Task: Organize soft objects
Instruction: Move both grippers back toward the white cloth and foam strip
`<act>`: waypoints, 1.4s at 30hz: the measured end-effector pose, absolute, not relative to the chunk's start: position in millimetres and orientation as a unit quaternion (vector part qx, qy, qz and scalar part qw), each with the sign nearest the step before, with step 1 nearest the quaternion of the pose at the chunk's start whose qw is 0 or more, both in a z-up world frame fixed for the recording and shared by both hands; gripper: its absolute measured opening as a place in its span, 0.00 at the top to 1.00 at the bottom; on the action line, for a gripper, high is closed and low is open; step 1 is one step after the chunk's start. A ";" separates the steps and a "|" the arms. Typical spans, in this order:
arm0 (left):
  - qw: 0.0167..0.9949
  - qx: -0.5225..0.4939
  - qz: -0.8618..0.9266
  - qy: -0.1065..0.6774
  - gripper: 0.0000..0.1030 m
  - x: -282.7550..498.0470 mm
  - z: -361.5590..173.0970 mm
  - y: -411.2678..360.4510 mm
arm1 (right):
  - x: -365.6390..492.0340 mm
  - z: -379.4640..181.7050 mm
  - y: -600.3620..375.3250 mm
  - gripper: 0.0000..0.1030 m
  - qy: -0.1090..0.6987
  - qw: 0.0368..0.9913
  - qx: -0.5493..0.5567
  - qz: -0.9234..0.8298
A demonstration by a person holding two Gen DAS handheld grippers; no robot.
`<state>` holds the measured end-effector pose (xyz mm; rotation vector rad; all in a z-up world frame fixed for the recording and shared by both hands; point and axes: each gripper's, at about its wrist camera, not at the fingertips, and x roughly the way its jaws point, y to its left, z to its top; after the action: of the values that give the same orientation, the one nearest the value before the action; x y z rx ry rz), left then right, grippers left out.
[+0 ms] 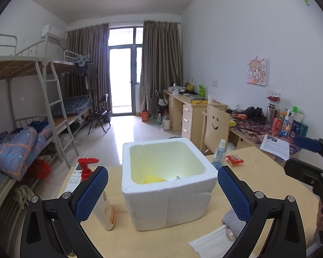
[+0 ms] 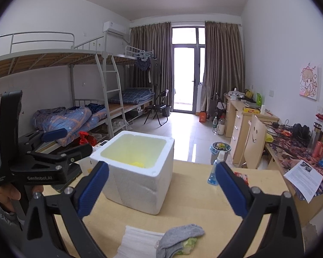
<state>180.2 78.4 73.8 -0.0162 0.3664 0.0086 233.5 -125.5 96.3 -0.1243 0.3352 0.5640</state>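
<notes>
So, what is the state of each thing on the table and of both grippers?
Foam box: open, upright, yellow thing inside.
Grey sock: crumpled, on table.
White foam sheet: flat, beside sock.
Lotion bottle: upright, capped.
Spray bottle: upright.
Left gripper: open, empty.
Right gripper: open, empty.

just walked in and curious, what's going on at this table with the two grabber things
A person holds a two-finger gripper in each hand over a wooden table. Both the left gripper and the right gripper are open and hold nothing. Between them stands a white foam box with something yellow already inside. A grey sock and a white cloth lie on the table in front of the box, not yet picked up.
</notes>
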 end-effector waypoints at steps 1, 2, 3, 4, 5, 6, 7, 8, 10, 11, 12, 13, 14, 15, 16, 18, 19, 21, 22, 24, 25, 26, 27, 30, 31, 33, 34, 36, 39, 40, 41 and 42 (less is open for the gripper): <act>0.983 -0.007 0.004 0.182 0.01 176.6 74.0 77.9 | 231.3 94.8 -126.8 0.02 0.165 0.945 -0.061 0.277; 0.983 -0.006 0.003 0.181 0.01 173.6 74.7 78.5 | 228.1 94.3 -127.4 0.02 0.164 0.945 -0.061 0.276; 0.984 -0.001 0.003 0.177 0.01 167.5 75.0 76.4 | 225.6 93.4 -128.7 0.02 0.163 0.945 -0.062 0.275; 0.985 0.001 0.004 0.174 0.01 163.5 75.3 75.1 | 223.4 92.8 -129.8 0.02 0.162 0.946 -0.063 0.275; 0.985 0.002 0.003 0.172 0.01 157.9 75.5 73.5 | 220.3 92.1 -130.5 0.02 0.160 0.946 -0.065 0.275; 0.985 0.001 0.001 0.171 0.01 154.5 75.6 72.7 | 217.1 91.5 -132.0 0.02 0.158 0.946 -0.065 0.274; 0.986 -0.001 -0.002 0.168 0.01 148.7 75.4 71.4 | 213.7 90.3 -133.7 0.02 0.156 0.947 -0.066 0.273; 0.986 -0.001 -0.003 0.165 0.01 144.3 75.2 70.5 | 211.5 89.2 -135.4 0.02 0.156 0.947 -0.065 0.273; 0.987 0.001 -0.007 0.160 0.01 132.3 73.3 67.3 | 207.4 87.3 -138.7 0.02 0.156 0.947 -0.063 0.273; 0.987 0.002 -0.007 0.158 0.01 127.4 72.1 67.1 | 204.7 85.4 -140.3 0.02 0.157 0.947 -0.063 0.274; 0.988 0.004 -0.007 0.156 0.01 122.5 70.8 65.9 | 201.6 83.4 -142.3 0.02 0.155 0.947 -0.062 0.274; 0.988 0.009 -0.009 0.154 0.01 116.0 69.1 65.0 | 198.5 81.7 -144.2 0.02 0.153 0.948 -0.062 0.273; 0.988 0.011 -0.010 0.152 0.01 111.5 67.8 63.1 | 195.5 79.4 -146.8 0.02 0.149 0.949 -0.061 0.273; 0.989 0.013 -0.009 0.150 0.01 108.5 66.8 60.7 | 192.7 76.9 -149.4 0.02 0.145 0.949 -0.061 0.273; 0.989 0.017 -0.006 0.146 0.01 104.2 65.5 57.6 | 188.9 74.5 -150.8 0.02 0.143 0.949 -0.060 0.274; 0.990 0.027 -0.005 0.137 0.01 93.0 61.7 52.8 | 183.0 69.1 -153.9 0.02 0.143 0.949 -0.058 0.273; 0.991 0.029 -0.005 0.133 0.01 89.7 60.6 51.5 | 179.9 66.0 -155.5 0.02 0.143 0.950 -0.057 0.272; 0.992 0.029 -0.009 0.122 0.01 80.7 55.8 49.7 | 174.5 61.7 -158.4 0.02 0.142 0.950 -0.058 0.273; 0.993 0.026 -0.010 0.119 0.01 78.2 53.3 48.9 | 171.1 58.6 -160.6 0.02 0.139 0.950 -0.058 0.273; 0.993 0.020 -0.015 0.112 0.01 70.0 43.5 47.0 | 165.1 53.4 -163.1 0.02 0.135 0.951 -0.058 0.271; 0.993 0.019 -0.015 0.112 0.01 67.8 40.0 46.5 | 161.8 49.9 -164.6 0.02 0.134 0.951 -0.056 0.274; 0.993 0.017 -0.013 0.115 0.01 65.6 33.7 46.1 | 159.5 46.6 -166.0 0.02 0.135 0.950 -0.056 0.276; 0.993 0.015 -0.014 0.117 0.01 64.1 31.4 46.5 | 156.6 42.2 -168.2 0.02 0.135 0.950 -0.054 0.276; 0.992 -0.002 -0.016 0.122 0.01 60.0 22.7 47.9 | 150.3 30.0 -173.7 0.02 0.138 0.951 -0.048 0.274; 0.992 -0.006 -0.018 0.121 0.01 58.5 19.6 47.3 | 148.8 25.5 -175.1 0.02 0.141 0.951 -0.047 0.272; 0.993 -0.008 -0.019 0.113 0.01 54.4 15.6 46.2 | 146.5 19.8 -177.2 0.02 0.142 0.951 -0.046 0.271; 0.994 -0.008 -0.018 0.107 0.01 52.0 11.8 45.2 | 144.9 15.6 -178.7 0.02 0.139 0.951 -0.046 0.272; 0.995 -0.011 -0.022 0.100 0.01 48.0 5.4 45.7 | 141.8 10.3 -180.6 0.02 0.134 0.952 -0.049 0.271; 0.995 -0.013 -0.020 0.097 0.01 45.0 -1.3 46.4 | 139.5 -1.2 -183.3 0.02 0.136 0.952 -0.052 0.270; 0.995 -0.015 -0.022 0.094 0.01 42.7 -4.6 46.8 | 138.9 -5.2 -184.2 0.02 0.139 0.951 -0.052 0.271; 0.995 -0.019 -0.024 0.094 0.01 41.1 -7.8 47.9 | 138.3 -9.6 -185.4 0.02 0.142 0.951 -0.051 0.270; 0.995 -0.022 -0.026 0.095 0.01 40.5 -11.2 47.0 | 137.7 -13.8 -186.9 0.02 0.145 0.951 -0.049 0.270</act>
<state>40.5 47.0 -11.2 -0.0437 0.1901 -0.0515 137.7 -186.9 -13.8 -0.1006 0.2948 0.5490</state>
